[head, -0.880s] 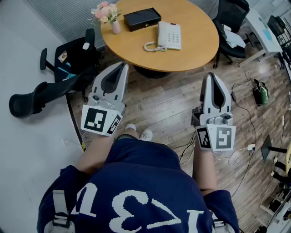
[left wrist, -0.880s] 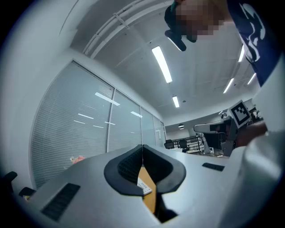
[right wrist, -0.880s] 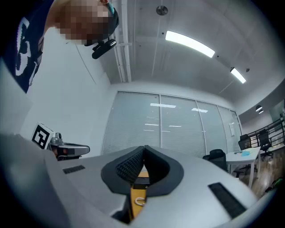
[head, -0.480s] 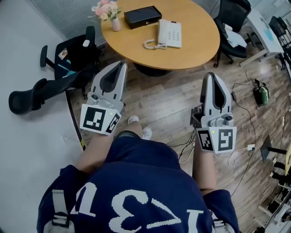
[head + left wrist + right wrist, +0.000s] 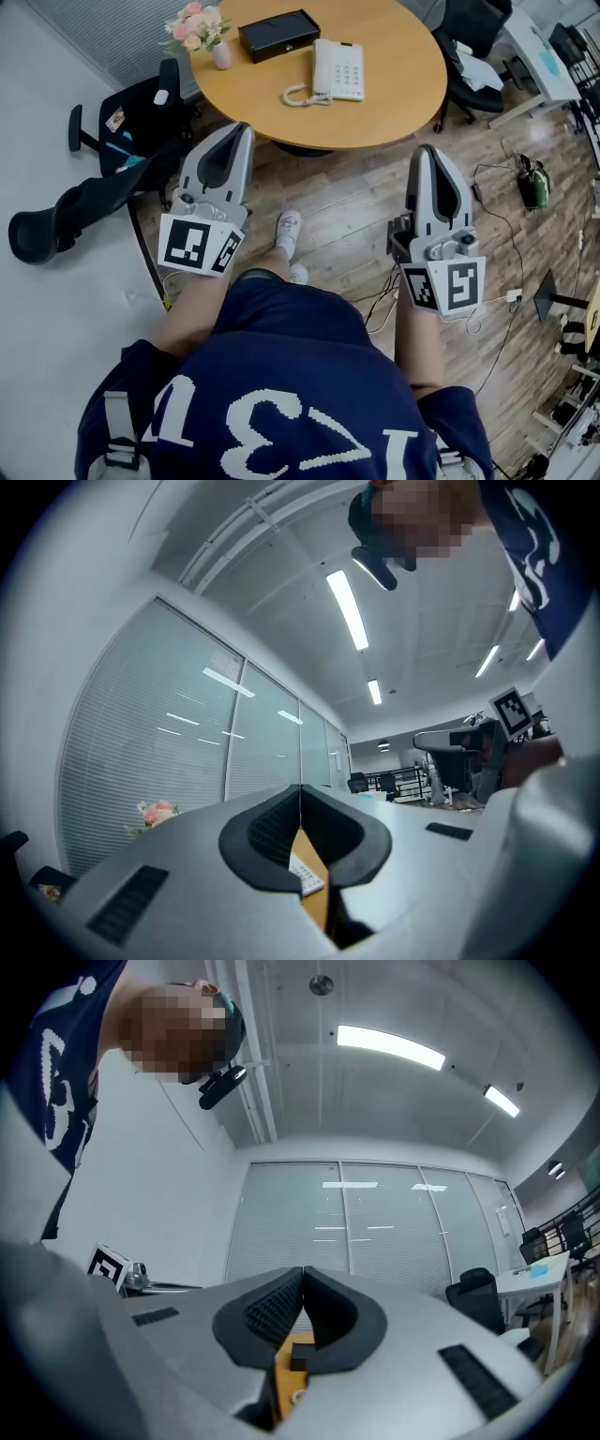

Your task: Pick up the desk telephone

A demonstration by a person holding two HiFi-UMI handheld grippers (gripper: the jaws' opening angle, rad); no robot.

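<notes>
Both my left gripper (image 5: 232,141) and right gripper (image 5: 430,161) are pressed together, empty, well short of the desk telephone (image 5: 337,69) on the table (image 5: 394,94).

White desk telephone (image 5: 338,69) flat on round wooden table (image 5: 403,94), handset cradled, coiled cord trailing left

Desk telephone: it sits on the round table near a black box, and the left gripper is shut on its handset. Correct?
No. The desk telephone sits on the round table near the black box, but the left gripper is shut on nothing and is well apart from the telephone. The head view shows this.
</notes>
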